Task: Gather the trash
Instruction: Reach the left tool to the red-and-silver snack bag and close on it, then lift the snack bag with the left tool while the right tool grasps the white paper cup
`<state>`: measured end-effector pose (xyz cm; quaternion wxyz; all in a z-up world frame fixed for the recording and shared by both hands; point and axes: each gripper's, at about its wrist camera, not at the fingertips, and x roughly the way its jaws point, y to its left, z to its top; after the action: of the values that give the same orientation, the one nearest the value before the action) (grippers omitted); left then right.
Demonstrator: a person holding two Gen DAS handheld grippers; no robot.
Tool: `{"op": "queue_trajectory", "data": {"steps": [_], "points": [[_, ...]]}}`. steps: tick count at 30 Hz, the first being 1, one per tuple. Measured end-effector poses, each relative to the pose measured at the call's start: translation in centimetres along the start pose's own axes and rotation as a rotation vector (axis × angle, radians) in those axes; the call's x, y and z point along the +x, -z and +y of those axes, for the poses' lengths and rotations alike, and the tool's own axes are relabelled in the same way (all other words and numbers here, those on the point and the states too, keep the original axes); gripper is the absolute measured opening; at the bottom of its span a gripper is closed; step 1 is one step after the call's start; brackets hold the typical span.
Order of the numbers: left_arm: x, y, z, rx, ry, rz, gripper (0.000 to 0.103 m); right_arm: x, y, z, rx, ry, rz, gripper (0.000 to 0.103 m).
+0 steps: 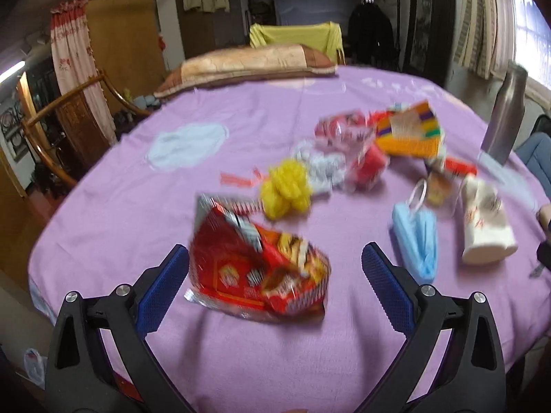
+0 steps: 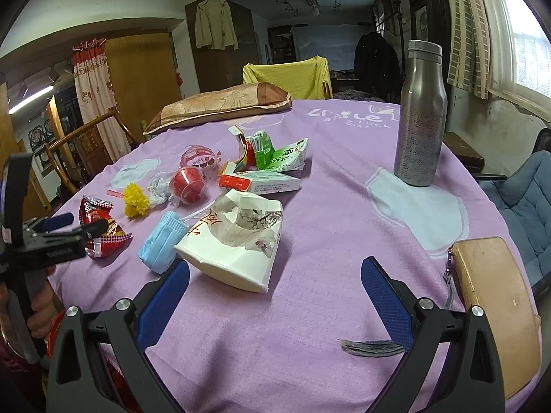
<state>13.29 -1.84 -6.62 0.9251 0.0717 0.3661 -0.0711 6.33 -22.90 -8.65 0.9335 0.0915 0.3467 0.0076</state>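
Note:
Trash lies on a purple tablecloth. My left gripper is open, its blue pads on either side of a red snack wrapper, just above it. A yellow pompom, a blue face mask and a white paper bag lie beyond. My right gripper is open over the cloth, near the white paper bag. The mask, the red wrapper, a red cup, cartons and the left gripper show in the right wrist view.
A steel bottle stands at the table's right side. A tan pouch lies at the right edge. A pillow lies at the far edge. Wooden chairs stand left, a blue padded chair right.

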Motion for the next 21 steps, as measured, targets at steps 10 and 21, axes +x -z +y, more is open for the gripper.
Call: {"op": "queue_trajectory", "data": {"steps": [10,21], "points": [[4.5,-1.1,4.4,-0.132,0.055,0.129,0.096,1.6,-0.5,1.2,-0.009,-0.027,0.035,0.098],[3.8,-0.9,4.2,-0.124,0.105,0.051,0.078,4.9,-1.4,2.1,0.007,-0.025,0.139,0.098]]}}
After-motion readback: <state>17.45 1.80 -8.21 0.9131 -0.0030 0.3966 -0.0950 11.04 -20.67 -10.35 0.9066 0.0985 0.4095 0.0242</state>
